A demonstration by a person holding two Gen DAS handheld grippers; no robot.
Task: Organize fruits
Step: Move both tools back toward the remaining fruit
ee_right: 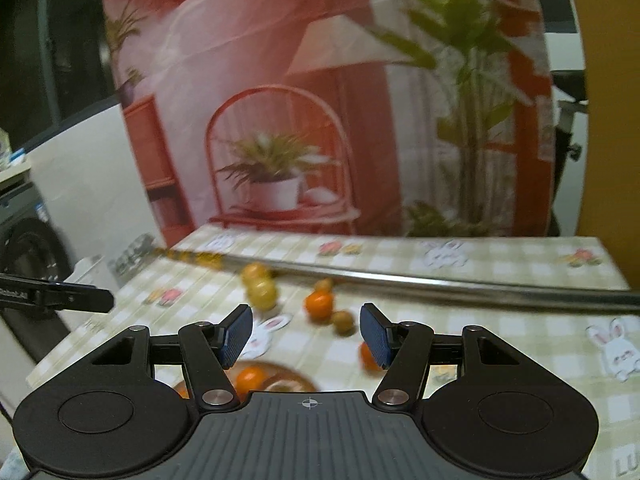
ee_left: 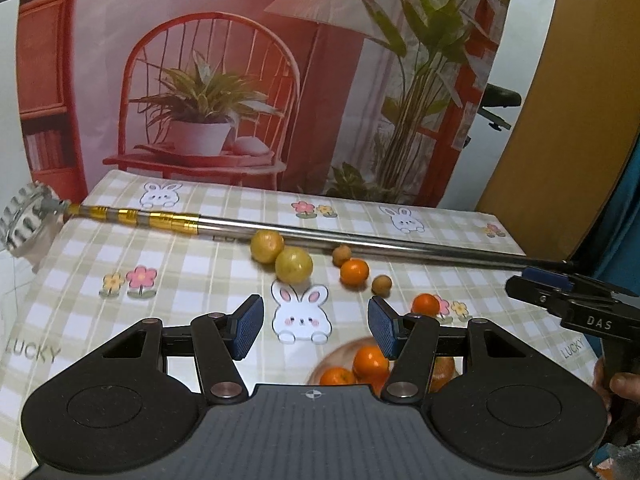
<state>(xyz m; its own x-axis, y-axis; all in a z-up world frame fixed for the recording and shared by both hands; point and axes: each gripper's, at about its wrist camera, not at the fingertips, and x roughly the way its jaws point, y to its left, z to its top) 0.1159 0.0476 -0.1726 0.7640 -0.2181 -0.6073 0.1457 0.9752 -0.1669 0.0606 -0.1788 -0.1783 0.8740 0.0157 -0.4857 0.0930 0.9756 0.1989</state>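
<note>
"LUCKY" printed on the checked tablecloth at both side edges; "DAS" on the right gripper body.

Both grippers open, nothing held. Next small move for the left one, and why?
Probably ease the left gripper forward and right, down over the loose orange. Its jaws stand open and empty, that orange lies nearest on the tablecloth, and the plate already holding oranges sits just below.

Shiny metal pole (gold-banded)
</note>
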